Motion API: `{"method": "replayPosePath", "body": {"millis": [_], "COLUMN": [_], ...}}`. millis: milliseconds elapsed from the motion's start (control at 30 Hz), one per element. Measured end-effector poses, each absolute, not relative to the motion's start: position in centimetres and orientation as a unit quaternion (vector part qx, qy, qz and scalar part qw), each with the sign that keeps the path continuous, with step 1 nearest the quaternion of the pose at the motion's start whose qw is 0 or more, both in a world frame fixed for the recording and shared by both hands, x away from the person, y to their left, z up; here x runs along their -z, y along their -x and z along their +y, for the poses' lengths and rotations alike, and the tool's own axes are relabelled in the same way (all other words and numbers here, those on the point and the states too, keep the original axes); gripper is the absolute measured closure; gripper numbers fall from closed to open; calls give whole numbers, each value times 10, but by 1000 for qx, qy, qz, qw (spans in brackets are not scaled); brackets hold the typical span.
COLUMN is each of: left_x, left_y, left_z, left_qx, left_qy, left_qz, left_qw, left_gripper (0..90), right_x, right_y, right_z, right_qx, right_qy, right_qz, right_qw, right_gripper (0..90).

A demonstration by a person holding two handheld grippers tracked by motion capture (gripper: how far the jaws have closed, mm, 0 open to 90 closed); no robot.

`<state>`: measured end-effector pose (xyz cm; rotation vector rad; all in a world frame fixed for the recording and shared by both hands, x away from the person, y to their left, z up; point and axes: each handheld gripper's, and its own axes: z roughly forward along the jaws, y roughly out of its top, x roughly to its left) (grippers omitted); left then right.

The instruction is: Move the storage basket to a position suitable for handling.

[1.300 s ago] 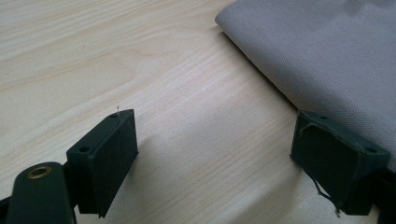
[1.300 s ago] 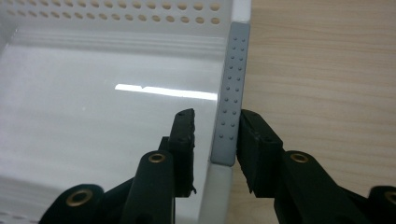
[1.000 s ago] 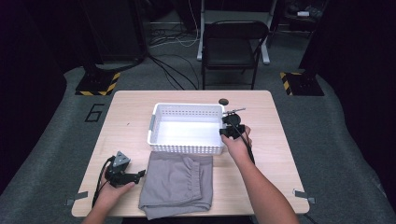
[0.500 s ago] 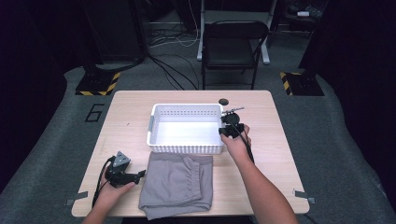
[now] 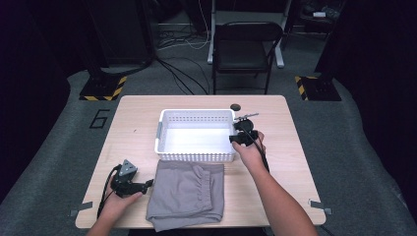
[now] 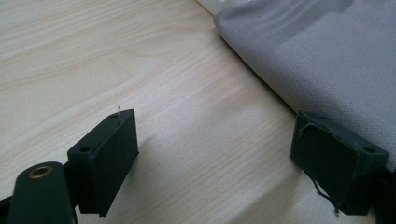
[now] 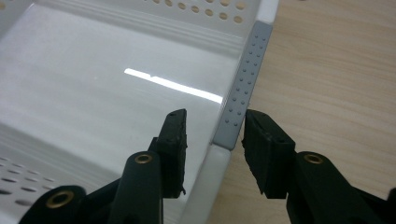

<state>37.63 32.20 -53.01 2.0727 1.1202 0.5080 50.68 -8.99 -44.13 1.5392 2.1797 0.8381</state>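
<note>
Two hand-held grippers work over a pale wooden rectangular table [image 5: 290, 167], which stands on grey carpet with a black folding chair [image 5: 244, 49] beyond its far edge.

On the table, the largest thing is a white perforated plastic basket [image 5: 195, 156], rectangular and empty, set near the middle with a grey dotted handle strip [image 7: 245, 86] on its right end. Just in front of the basket, at the near edge of the table, lies a folded grey cloth garment [image 5: 186, 194], its far edge close to the basket's near wall.

The person's forearms come in from the near side. The right gripper [image 5: 235, 139] sits at the basket's right end. Seen from the right gripper view, its two black jaws straddle the basket's right wall at the grey handle strip, one jaw inside the basket and one outside over the table. The jaws have just been opening: there is a clear gap on the inner side, while the outer pad sits close against the strip.

The left gripper [image 5: 149, 185] rests low at the near left of the table, pointing right towards the garment. Its jaws stand wide apart and hold nothing; one pad is just beside the cloth's left edge.

A small round black object [image 5: 236, 105] lies on the table beyond the basket's far right corner.
</note>
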Motion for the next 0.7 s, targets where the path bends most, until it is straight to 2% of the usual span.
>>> {"method": "replayPosePath", "body": {"millis": [333, 467, 700], "left_x": [530, 529, 529], "left_y": [-375, -376, -376], "left_z": [322, 322, 320], "left_qx": [-196, -194, -194], "left_qy": [-802, -804, -805], "left_qz": [434, 432, 433], "left_qw": [360, 359, 357], "left_gripper": [176, 177, 178], "right_x": [420, 417, 415], "right_y": [-480, -465, -443], "right_z": [-106, -113, -121], "right_qx": [-320, -327, -351], "right_qy": [-515, -500, -476], "right_qz": [774, 776, 782], "right_qw": [184, 202, 197], "right_gripper": [524, 448, 444]}}
